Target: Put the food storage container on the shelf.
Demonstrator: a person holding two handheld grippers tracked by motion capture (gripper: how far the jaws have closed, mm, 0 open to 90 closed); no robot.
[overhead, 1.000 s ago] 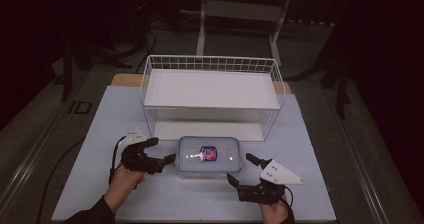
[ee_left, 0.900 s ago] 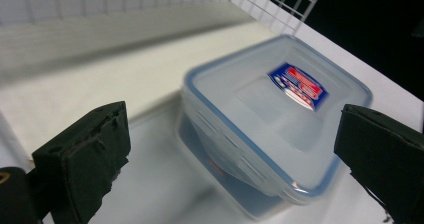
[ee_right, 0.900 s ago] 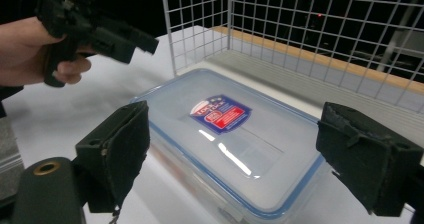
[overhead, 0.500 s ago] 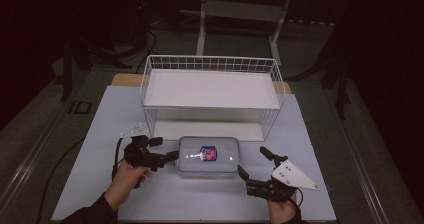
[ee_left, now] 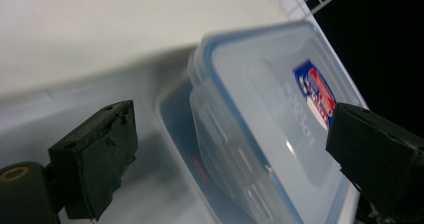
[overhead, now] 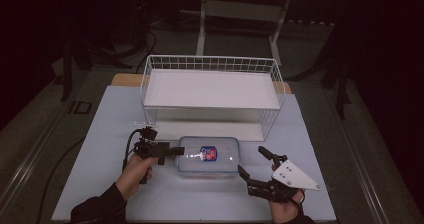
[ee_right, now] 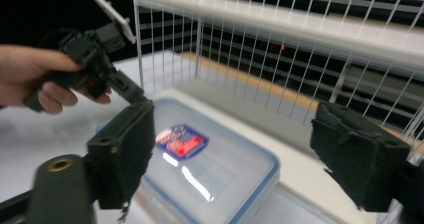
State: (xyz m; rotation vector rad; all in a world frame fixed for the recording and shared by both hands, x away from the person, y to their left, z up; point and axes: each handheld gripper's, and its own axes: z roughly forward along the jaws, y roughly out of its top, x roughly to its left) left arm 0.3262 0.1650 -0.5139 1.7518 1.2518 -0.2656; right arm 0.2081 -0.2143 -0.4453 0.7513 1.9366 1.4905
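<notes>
High view is showing a pale blue-white table [overhead: 100,134] standing in a dark room, with a white wire shelf rack [overhead: 212,86] sitting on its far half and a grey floor lying around it. A clear plastic container [overhead: 207,156] with a blue-rimmed lid and a red-and-blue label is lying flat on the table, just near of the rack and about midway between left and right.

The left gripper [overhead: 176,151] is coming in from the left, held level by the person's left hand [overhead: 136,169], its tips sitting at the container's left end. The right gripper [overhead: 254,164] is being held low at the near right, just beside the container's right end, with its grey plate facing up.

Left gripper view is giving what the high view cannot — the 2 jaws are standing wide apart, one to each side of the container's [ee_left: 260,129] end, gripping nothing, and whether they are touching it I cannot tell. Right gripper view is showing the right jaws also spread wide and empty, the container [ee_right: 210,169] lying between them farther off, and the left hand [ee_right: 40,81] gripping its tool beyond.
</notes>
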